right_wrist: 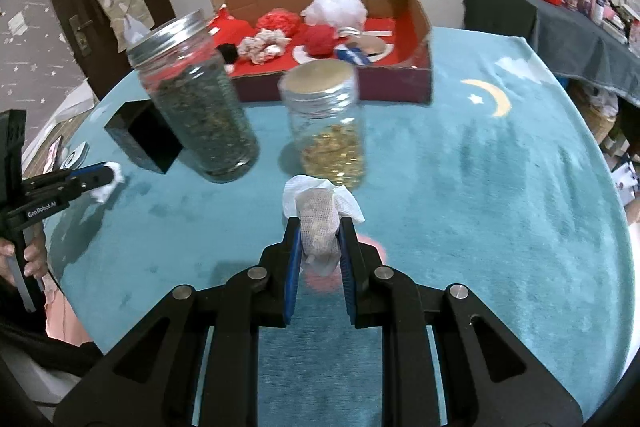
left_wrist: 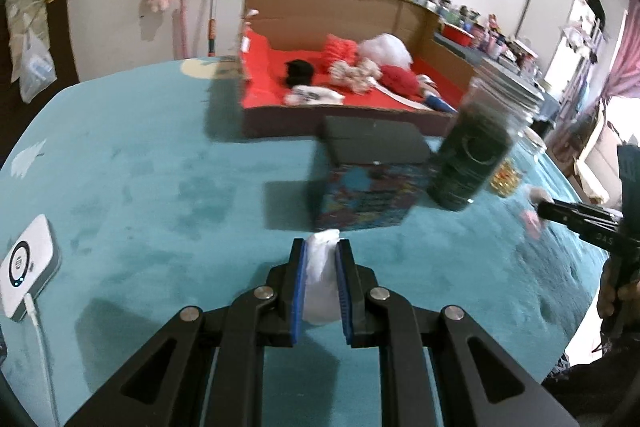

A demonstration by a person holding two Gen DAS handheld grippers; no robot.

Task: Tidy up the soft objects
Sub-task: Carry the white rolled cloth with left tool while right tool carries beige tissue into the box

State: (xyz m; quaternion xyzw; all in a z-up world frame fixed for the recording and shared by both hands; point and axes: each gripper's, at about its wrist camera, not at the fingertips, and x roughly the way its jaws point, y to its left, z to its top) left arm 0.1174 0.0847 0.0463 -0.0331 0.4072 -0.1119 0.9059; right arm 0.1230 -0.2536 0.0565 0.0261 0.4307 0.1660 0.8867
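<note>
My left gripper (left_wrist: 322, 247) is shut on a white soft wad (left_wrist: 320, 279) above the teal cloth; from the right wrist view that left gripper (right_wrist: 110, 175) shows at the far left with the white wad (right_wrist: 108, 185) at its tip. My right gripper (right_wrist: 320, 227) is shut on a mesh pouch wrapped in white tissue (right_wrist: 318, 219). At the back stands a cardboard box with a red lining (left_wrist: 260, 83) (right_wrist: 416, 63), holding several soft things: a white pouf (right_wrist: 336, 7), a red ball (right_wrist: 320, 41), a black piece (left_wrist: 298, 71).
A jar of dark leaves (right_wrist: 200, 107) (left_wrist: 472, 155) and a jar of golden bits (right_wrist: 328, 131) stand in front of the box. A black-topped colourful box (left_wrist: 368, 187) sits mid-table. A white device with a cable (left_wrist: 26, 267) lies at the left edge.
</note>
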